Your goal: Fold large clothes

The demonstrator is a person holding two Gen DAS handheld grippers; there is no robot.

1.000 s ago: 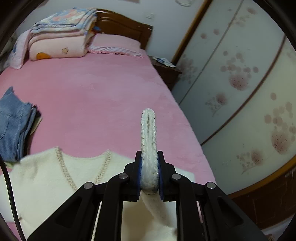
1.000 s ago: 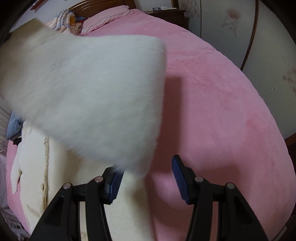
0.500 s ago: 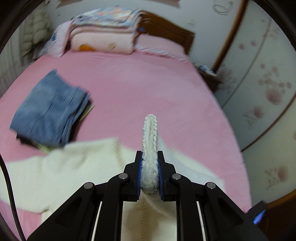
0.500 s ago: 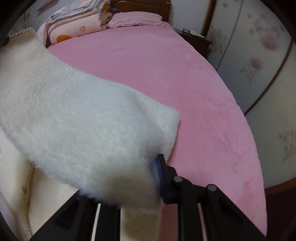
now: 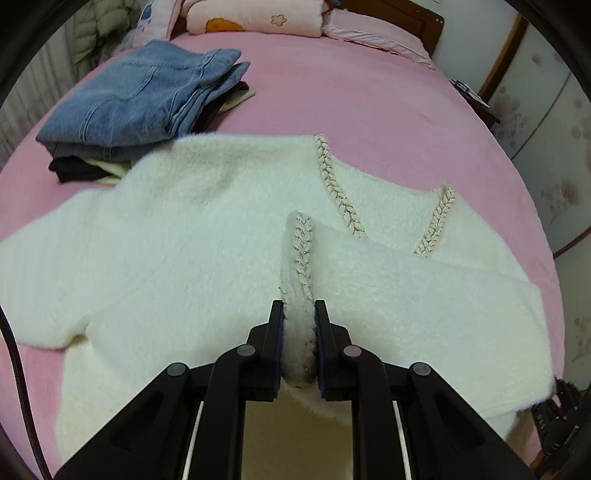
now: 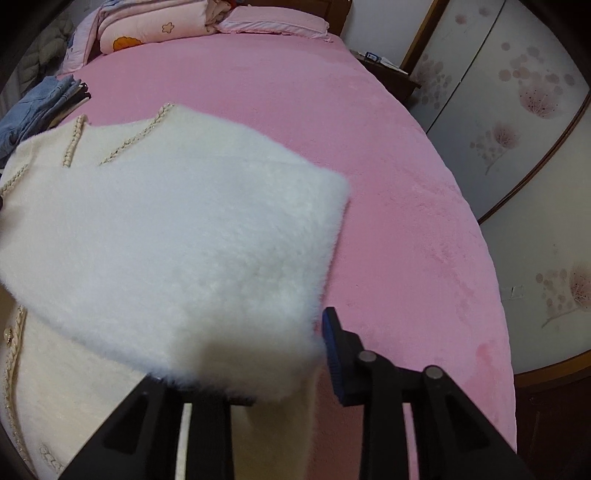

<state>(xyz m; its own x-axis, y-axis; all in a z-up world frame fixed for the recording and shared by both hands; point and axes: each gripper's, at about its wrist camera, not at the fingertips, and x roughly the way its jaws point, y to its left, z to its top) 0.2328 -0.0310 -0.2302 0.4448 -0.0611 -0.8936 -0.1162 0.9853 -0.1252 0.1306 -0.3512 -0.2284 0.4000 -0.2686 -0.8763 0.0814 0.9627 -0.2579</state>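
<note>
A fluffy white cardigan [image 5: 207, 221] with braided trim lies spread on the pink bed [image 5: 351, 110]. My left gripper [image 5: 298, 332] is shut on the braided cuff [image 5: 301, 254] of its right sleeve, which is folded across the chest. In the right wrist view the same sleeve [image 6: 184, 240] drapes over my right gripper [image 6: 258, 354] and hides its left finger. The right finger's blue pad [image 6: 332, 343] shows beside the fabric. The jaws stand apart around the sleeve edge.
A stack of folded blue jeans [image 5: 144, 99] and dark clothes lies at the far left of the bed. Folded quilts and pillows [image 6: 155, 29] sit by the headboard. A nightstand [image 6: 384, 70] and wardrobe doors [image 6: 517, 129] stand to the right.
My left gripper has carried the cuff leftward and down over the cardigan's chest. The sleeve has settled lower across the body. The right gripper stays under the sleeve.
</note>
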